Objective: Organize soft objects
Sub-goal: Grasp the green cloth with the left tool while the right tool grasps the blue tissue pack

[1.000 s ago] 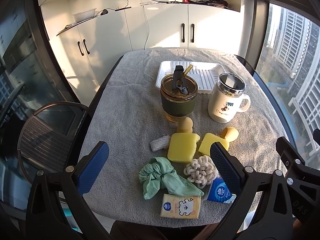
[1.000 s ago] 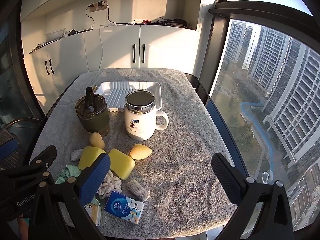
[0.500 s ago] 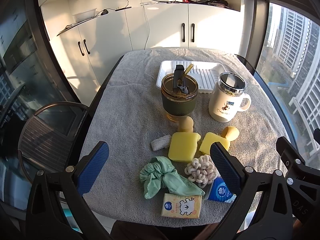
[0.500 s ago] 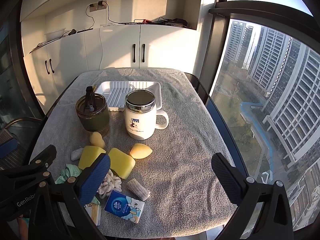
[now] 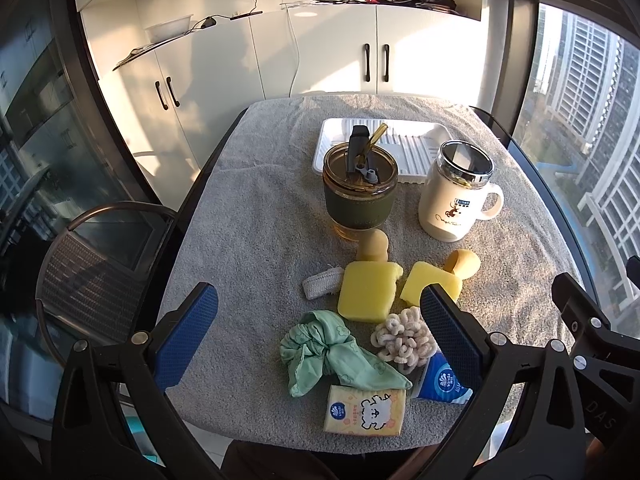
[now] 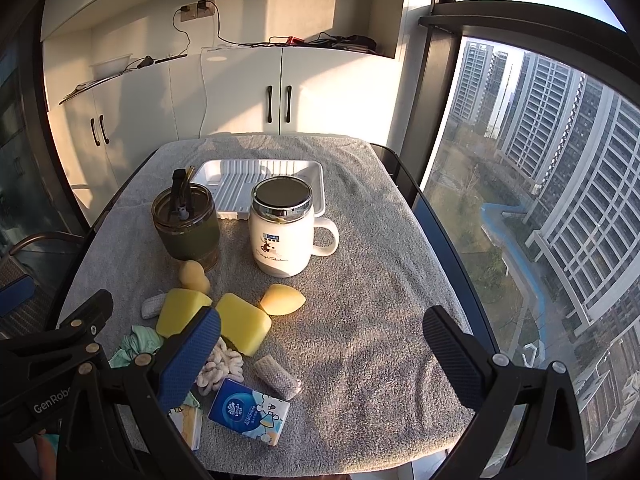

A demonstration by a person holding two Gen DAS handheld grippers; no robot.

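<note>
Grey towel (image 6: 360, 320) right side bare; sponges (image 5: 366, 294) clustered near front edge.

Left black plastic two-finger gripper (image 5: 318, 322): angular frame arms, silver screws at the pivots, blue textured rubber pads (image 5: 185, 336) on the fingers.

Right black two-finger gripper (image 6: 320, 350): same build, blue cross-hatched pad (image 6: 188, 360) one side, darker pad opposite. White lettering "GenRobo", partly cut off, on neighbouring frame.
</note>
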